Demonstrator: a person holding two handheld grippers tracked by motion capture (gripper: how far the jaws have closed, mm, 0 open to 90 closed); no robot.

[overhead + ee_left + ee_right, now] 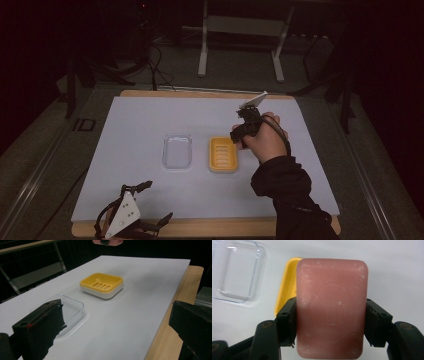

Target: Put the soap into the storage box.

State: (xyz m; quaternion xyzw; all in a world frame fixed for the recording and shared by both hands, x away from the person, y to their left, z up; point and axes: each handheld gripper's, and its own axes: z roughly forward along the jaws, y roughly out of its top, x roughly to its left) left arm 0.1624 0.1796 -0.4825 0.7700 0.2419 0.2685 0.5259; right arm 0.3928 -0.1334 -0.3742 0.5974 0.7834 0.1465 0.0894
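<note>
Soap (332,307), pink and rectangular, being clamped across its width by the right gripper (330,322), jaws pressing on both long sides, pads flat against the bar. Hanging above the yellow soap dish (287,285) in the right gripper view, covering most of it, not touching it. In the high view, right gripper (242,132) hovering just beside the right edge of the yellow soap dish (223,154), hand (265,140) wrapped around the gripper body, black sleeve (285,192) trailing toward the near edge of the table (140,115). Dish sitting near the middle of the white table top, empty, slotted floor showing in the left gripper view (102,285). Clear lid (177,151) lying just to the left of the dish, apart from it, flat on the surface. Left gripper (155,202) resting at the near left corner of the table, jaws spread wide, gripping nothing, touching nothing; in its own view (117,325) the two black jaws standing far apart with bare table between them, one overlapping the clear lid (72,307) only by line of sight.
</note>
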